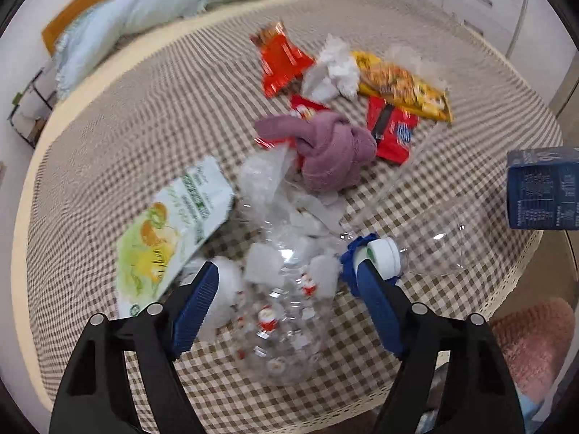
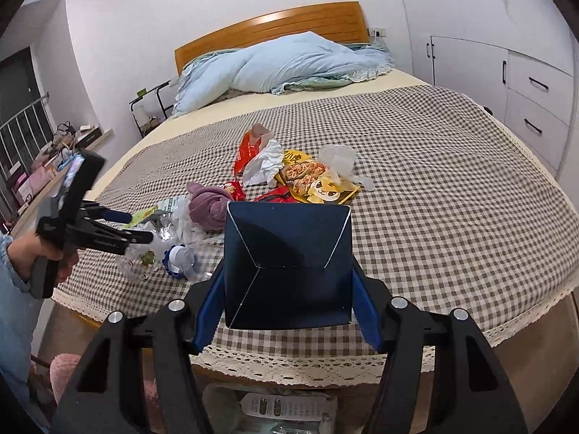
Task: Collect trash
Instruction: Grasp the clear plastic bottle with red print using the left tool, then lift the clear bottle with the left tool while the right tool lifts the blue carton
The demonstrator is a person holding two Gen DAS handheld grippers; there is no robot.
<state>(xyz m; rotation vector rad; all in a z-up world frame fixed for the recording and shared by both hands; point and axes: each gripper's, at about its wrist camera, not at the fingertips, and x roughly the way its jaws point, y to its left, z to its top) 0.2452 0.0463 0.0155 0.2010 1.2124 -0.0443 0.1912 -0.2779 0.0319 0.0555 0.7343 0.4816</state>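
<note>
The left wrist camera sits just behind the left gripper (image 1: 286, 282) and looks steeply down, close over the near edge of the checked bedspread (image 1: 126, 119), with a clear plastic bag (image 1: 275, 311) right under the lens. The right wrist camera looks along the right gripper (image 2: 287, 289) at a shallower slant — across the whole bed to the headboard (image 2: 275, 23) (from just off the foot end). Both views share the trash pile — the purple cloth (image 1: 329, 152) (image 2: 210, 206) and the blue carton (image 1: 542, 188) (image 2: 287, 267).
</note>
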